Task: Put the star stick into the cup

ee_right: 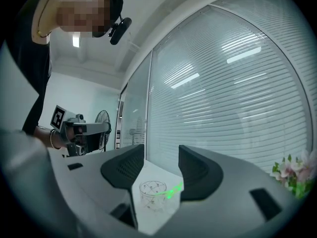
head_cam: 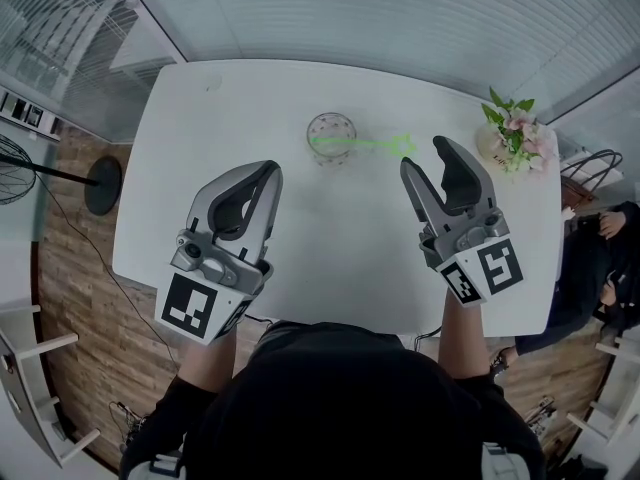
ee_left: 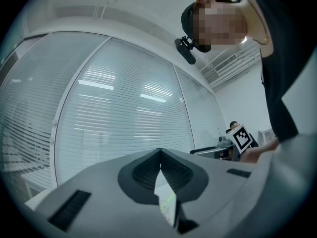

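Note:
A clear glass cup (head_cam: pixel 331 136) stands on the white table (head_cam: pixel 330 258), towards its far side. The green star stick (head_cam: pixel 372 145) slants out of the cup to the right, with its star (head_cam: pixel 405 145) low by the table; the other end looks to be inside the cup. My right gripper (head_cam: pixel 428 158) is open and empty, just right of the cup and near the star. Between its jaws the right gripper view frames the cup (ee_right: pixel 152 194) and stick (ee_right: pixel 171 191). My left gripper (head_cam: pixel 268 171) hangs shut on nothing, nearer than the cup and to its left.
A small pot of pink flowers (head_cam: pixel 514 134) stands at the table's far right corner, also seen as flowers (ee_right: pixel 293 174) in the right gripper view. A fan (head_cam: pixel 12 168) stands on the floor at left. A seated person (head_cam: pixel 600 258) and a bag (head_cam: pixel 588 171) are beyond the right edge.

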`<control>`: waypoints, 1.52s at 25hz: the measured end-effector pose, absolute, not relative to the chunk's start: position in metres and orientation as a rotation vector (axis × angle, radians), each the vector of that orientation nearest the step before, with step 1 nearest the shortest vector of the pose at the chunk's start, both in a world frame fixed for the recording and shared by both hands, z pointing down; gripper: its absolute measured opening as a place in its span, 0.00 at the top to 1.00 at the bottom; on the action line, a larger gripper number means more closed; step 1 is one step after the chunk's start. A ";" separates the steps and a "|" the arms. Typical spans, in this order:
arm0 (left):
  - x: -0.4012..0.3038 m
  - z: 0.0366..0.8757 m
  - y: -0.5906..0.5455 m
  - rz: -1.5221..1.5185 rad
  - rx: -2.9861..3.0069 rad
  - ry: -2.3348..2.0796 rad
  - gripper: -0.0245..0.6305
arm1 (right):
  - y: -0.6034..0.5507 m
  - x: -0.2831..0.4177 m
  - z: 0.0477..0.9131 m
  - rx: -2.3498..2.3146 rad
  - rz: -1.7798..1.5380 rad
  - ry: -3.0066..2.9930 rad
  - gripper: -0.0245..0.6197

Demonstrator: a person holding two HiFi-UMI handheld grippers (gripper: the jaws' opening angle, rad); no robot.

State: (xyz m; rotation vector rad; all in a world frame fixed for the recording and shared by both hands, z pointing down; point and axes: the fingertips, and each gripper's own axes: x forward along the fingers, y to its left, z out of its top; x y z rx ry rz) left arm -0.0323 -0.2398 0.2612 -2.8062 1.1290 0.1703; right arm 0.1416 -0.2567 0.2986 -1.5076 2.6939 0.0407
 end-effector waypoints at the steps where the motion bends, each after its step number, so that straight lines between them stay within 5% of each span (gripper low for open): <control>1: -0.030 0.261 -0.241 0.173 -2.808 1.125 0.94 | -0.256 0.143 0.298 -1.506 0.042 2.692 0.63; 38: -0.025 0.258 -0.245 0.197 -2.834 1.064 0.94 | -0.236 0.133 0.274 -1.492 0.091 2.677 0.95</control>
